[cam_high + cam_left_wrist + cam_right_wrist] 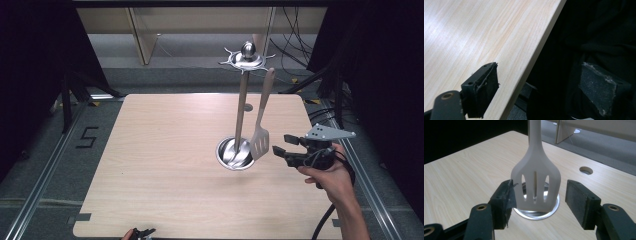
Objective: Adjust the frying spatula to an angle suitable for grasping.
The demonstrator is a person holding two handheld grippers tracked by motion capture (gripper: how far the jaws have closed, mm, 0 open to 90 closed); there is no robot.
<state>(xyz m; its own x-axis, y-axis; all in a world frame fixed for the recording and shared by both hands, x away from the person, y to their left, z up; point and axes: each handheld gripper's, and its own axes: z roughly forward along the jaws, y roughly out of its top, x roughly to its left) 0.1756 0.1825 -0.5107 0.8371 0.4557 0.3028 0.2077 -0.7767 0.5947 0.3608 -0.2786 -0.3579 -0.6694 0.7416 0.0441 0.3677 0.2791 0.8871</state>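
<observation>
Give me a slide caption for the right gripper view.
Open right gripper frames a slotted spatula hanging over the rack's steel base.

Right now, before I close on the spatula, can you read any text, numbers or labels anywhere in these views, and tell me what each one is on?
"5": black tape mark on the grey floor left of the table, high view.
Nothing to read on the spatula, the metal stand or its round base.
Nothing to read on the right hand-held gripper or the left hand-held gripper.
</observation>
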